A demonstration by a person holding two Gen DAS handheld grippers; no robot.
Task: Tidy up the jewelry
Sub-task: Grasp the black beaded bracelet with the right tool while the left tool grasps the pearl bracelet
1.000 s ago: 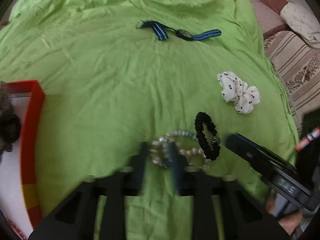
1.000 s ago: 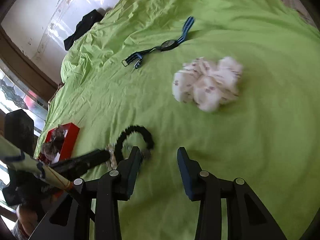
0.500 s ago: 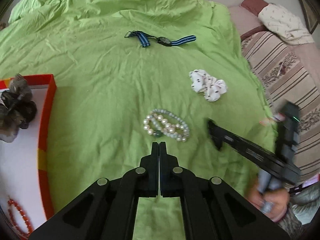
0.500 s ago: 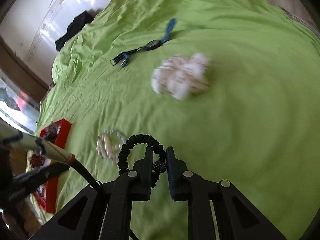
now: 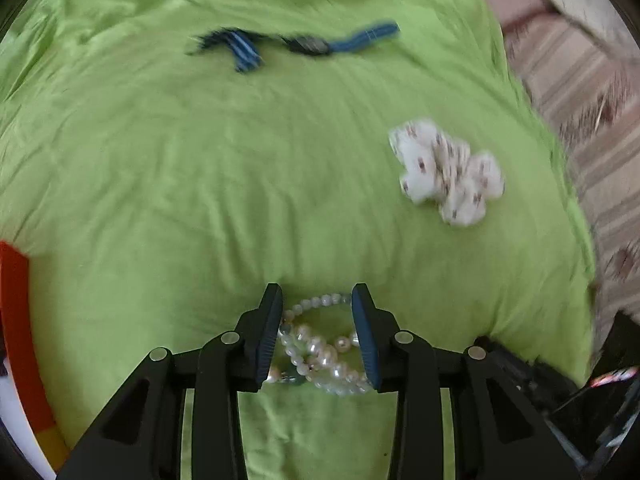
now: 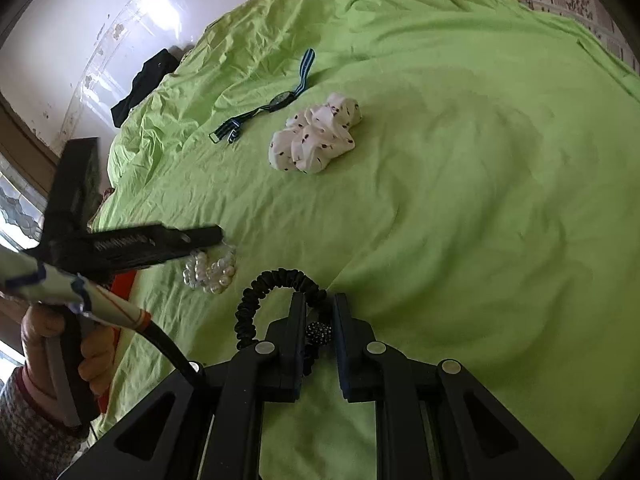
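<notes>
Straddling the pearl bracelet (image 5: 316, 344) on the green bedsheet (image 5: 200, 200), left tongs (image 5: 316, 332) are opening, shut half a second ago. Right tongs (image 6: 319, 332) pinch the black bracelet (image 6: 276, 280), its loop arching away leftward, unchanged.

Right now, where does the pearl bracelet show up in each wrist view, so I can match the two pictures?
Left wrist view: the pearl bracelet lies bottom centre on the green sheet, between the fingers of the left tool.
Right wrist view: it sits at left of centre, partly under the left tool's tip.
Shared landmark: the white spotted scrunchie, beyond the bracelet in both views.
</notes>
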